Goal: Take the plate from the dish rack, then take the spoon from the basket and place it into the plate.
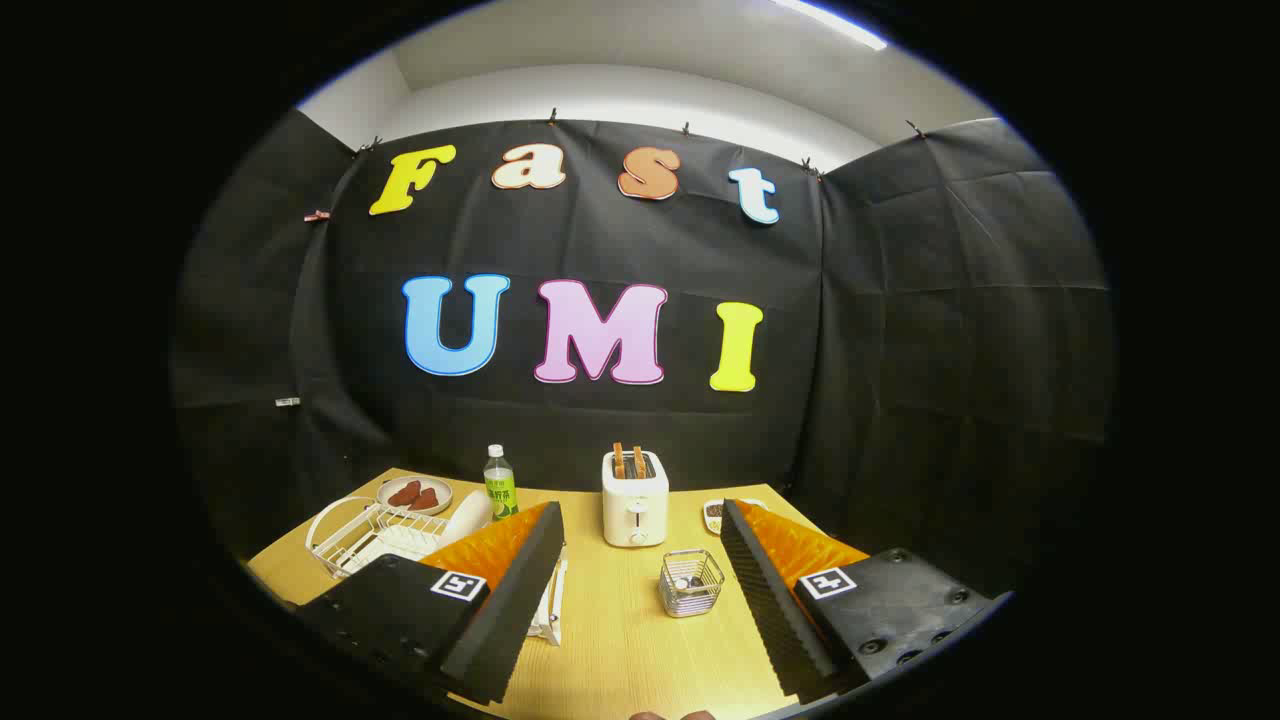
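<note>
My gripper (638,545) is open, raised above the wooden table (620,640), with nothing between its fingers. A white wire dish rack (365,535) stands beyond the left finger, and a white plate (467,517) leans upright at its right end, partly hidden by that finger. A small wire basket (691,582) sits on the table just ahead, between the fingers and nearer the right one. Something small lies inside it; I cannot make out the spoon.
A white toaster (635,497) with two slices in it stands beyond the basket. A green bottle (500,483) and a small plate of red pieces (414,494) stand at the back left. Another small dish (714,514) sits behind the right finger.
</note>
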Demonstrator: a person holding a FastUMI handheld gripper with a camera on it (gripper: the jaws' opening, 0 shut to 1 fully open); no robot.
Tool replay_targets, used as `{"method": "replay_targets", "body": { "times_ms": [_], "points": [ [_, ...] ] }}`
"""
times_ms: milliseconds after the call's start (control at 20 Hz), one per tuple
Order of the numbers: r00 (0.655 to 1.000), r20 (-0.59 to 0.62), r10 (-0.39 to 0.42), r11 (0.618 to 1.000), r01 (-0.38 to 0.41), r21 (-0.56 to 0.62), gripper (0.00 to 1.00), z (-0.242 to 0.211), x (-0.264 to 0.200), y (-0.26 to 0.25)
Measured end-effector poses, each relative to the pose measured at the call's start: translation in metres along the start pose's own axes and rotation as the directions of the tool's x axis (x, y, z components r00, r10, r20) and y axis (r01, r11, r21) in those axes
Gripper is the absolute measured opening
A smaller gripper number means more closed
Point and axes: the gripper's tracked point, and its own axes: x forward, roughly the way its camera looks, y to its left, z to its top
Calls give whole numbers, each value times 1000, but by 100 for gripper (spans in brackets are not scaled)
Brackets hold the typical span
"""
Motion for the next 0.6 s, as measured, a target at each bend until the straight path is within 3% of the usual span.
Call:
{"method": "replay_targets", "body": {
  "times_ms": [600],
  "points": [
    [996,-82,24,1000,-24,-1,97,-23,11,10]
  ]
}}
